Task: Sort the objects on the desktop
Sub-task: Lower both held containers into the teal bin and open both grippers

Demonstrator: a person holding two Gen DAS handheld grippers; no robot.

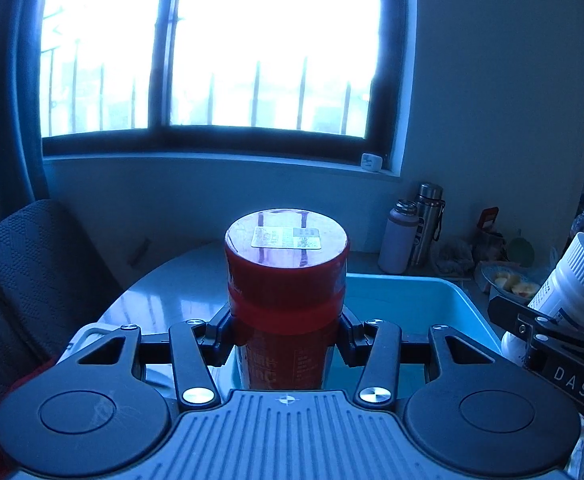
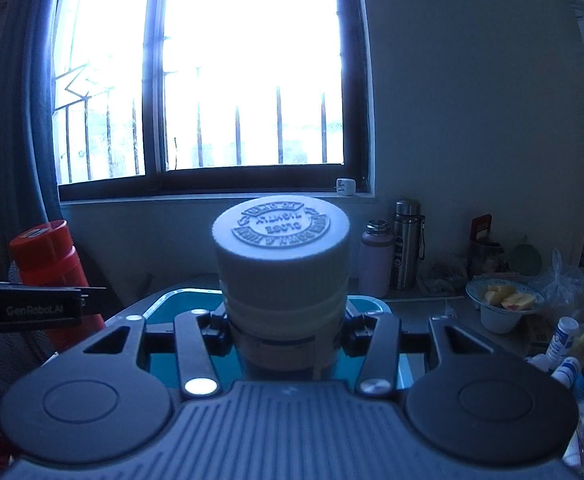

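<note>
My left gripper (image 1: 286, 340) is shut on a red canister (image 1: 286, 280) with a red lid and a label sticker on top, held upright above the blue bin (image 1: 431, 300). My right gripper (image 2: 286, 334) is shut on a white bottle (image 2: 282, 264) with an embossed white cap, also upright over the blue bin (image 2: 164, 308). In the left wrist view the white bottle (image 1: 571, 284) and the right gripper show at the right edge. In the right wrist view the red canister (image 2: 52, 276) shows at the left, behind the left gripper's side.
Against the wall stand a pink flask (image 2: 375, 260) and a steel flask (image 2: 407, 244). A bowl of cut fruit (image 2: 499, 304) and several small bottles (image 2: 563, 340) crowd the right side. A chair (image 1: 40, 264) stands at the left by the round table (image 1: 164, 292).
</note>
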